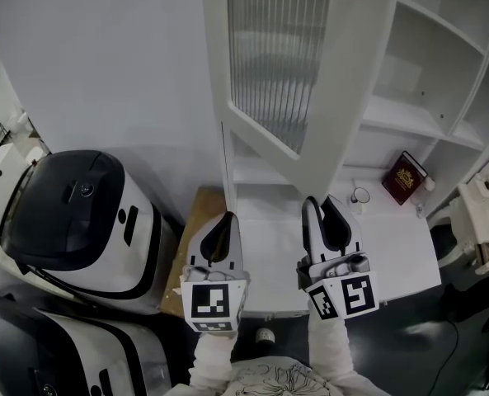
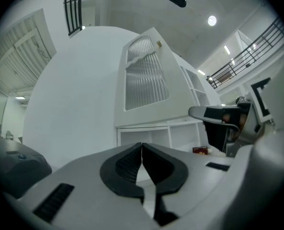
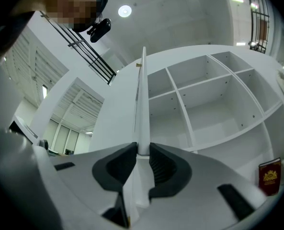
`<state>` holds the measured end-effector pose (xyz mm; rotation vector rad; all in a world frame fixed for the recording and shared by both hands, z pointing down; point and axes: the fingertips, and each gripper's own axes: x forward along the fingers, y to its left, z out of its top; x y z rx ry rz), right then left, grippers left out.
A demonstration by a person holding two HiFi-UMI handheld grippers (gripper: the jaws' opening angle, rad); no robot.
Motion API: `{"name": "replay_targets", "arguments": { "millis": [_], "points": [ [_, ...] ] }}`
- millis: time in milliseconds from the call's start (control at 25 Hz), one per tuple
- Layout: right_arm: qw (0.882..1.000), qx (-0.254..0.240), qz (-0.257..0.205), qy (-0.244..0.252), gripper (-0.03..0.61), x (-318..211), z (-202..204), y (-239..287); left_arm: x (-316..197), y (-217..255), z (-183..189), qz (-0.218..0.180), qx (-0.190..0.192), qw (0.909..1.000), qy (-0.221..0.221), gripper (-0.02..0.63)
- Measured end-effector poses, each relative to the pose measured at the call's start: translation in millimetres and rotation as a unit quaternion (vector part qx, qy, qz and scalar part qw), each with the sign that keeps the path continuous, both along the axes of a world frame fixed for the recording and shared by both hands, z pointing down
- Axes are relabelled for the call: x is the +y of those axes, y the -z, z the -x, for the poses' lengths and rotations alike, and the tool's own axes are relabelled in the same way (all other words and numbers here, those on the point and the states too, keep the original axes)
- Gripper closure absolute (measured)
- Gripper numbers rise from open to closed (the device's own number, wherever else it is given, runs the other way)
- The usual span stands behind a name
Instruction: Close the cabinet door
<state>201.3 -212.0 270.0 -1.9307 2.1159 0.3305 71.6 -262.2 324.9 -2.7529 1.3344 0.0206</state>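
Fingers [image 3: 166,169] of right gripper [image 3: 142,148] pinch cabinet door [image 3: 142,104].

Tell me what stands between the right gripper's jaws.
The cabinet door, seen edge-on in the right gripper view; the right gripper has its pads against both faces.
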Motion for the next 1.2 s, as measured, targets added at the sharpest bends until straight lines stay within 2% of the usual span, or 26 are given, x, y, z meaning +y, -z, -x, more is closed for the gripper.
{"name": "replay_targets", "arguments": {
  "millis": [320,560,1200],
  "points": [
    [1.000,0.004,-0.004,0.009,0.492,-15.7,-40.7,-1.4,-16.4,-2.2,-33.3,0.000,-0.003,1.0000,-0.003,0.609],
    [0.999,0.000,-0.007,0.034,0.491,-29.5,-63.0,-1.1,-30.3,-4.2,-53.6,-0.001,-0.010,0.9999,-0.001,0.609],
    [0.998,-0.006,-0.017,0.054,0.485,-50.6,-91.0,-2.6,-51.6,-16.1,-84.8,0.006,-0.009,0.9999,0.004,0.609]
  ]
}}
